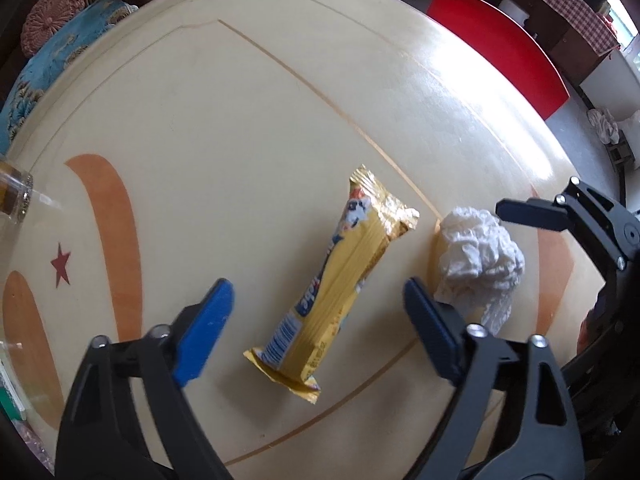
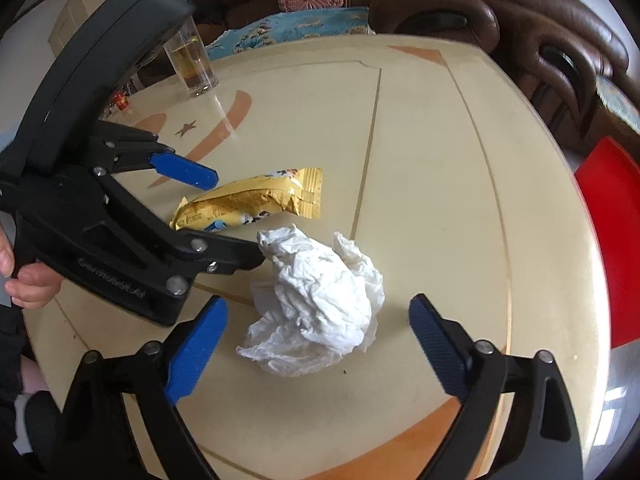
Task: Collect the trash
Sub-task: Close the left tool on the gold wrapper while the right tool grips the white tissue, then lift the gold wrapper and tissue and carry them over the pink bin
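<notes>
On the glossy cream counter [image 1: 280, 120]: yellow foil snack wrapper [image 1: 340, 276], probably light, slippery, crushable at mid-length; crumpled white tissue [image 2: 320, 300], soft; both grippers' fingers apart.

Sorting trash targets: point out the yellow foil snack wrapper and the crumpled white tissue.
yellow foil snack wrapper [image 1: 340, 280], left wrist view, middle of its body.
crumpled white tissue [image 2: 320, 300], right wrist view, centre of the wad.

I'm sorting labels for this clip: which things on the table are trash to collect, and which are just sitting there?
Trash to collect:
- yellow snack wrapper, lying flat between the open fingers of the left hand-held gripper
- crumpled white tissue, ahead of the open right hand-held gripper

Just there:
- drinking glass holding amber liquid
- red chair beside the table
</notes>
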The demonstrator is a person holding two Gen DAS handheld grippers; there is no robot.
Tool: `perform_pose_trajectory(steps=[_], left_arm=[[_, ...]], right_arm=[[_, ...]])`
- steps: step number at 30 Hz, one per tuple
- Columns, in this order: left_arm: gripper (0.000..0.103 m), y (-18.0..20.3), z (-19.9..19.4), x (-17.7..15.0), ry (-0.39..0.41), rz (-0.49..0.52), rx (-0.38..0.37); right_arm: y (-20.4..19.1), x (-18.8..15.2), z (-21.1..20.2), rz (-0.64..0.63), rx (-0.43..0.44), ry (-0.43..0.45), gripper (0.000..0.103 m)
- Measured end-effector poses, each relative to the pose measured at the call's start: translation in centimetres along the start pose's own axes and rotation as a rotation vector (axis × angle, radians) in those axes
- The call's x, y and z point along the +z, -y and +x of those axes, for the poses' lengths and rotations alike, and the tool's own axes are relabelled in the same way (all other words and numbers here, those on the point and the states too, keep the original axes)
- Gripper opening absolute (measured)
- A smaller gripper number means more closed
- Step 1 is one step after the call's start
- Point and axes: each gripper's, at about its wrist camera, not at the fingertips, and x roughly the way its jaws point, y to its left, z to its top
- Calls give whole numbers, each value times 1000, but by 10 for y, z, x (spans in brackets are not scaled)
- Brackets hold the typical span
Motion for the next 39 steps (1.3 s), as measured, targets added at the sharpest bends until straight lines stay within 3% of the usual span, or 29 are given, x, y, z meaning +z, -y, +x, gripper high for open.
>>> perform_pose_trajectory(steps=[2, 4, 10, 13, 19, 29, 35, 39], left_arm=[[73, 0, -1, 4, -6, -16, 8], [65, 0, -2, 5, -10, -22, 23], [51, 9, -2, 3, -25, -33, 56], [33, 22, -3, 3, -30, -17, 57], [23, 24, -6, -2, -36, -52, 57], [18, 2, -18, -2, 37, -133, 75], [18, 16, -36, -28, 96, -167, 82], [18, 27, -53, -28, 147, -179, 112]], right_arm=[[-2, 1, 0, -20, -43, 10, 76], [-3, 1, -1, -26, -68, 24, 56], [0, -4, -7, -20, -57, 45, 37], [1, -3, -11, -12, -61, 50, 33], [8, -5, -18, 17, -55, 56, 25], [15, -12, -37, 35, -62, 97, 19], [17, -13, -52, 49, -55, 137, 19], [17, -12, -60, 55, -63, 164, 19]])
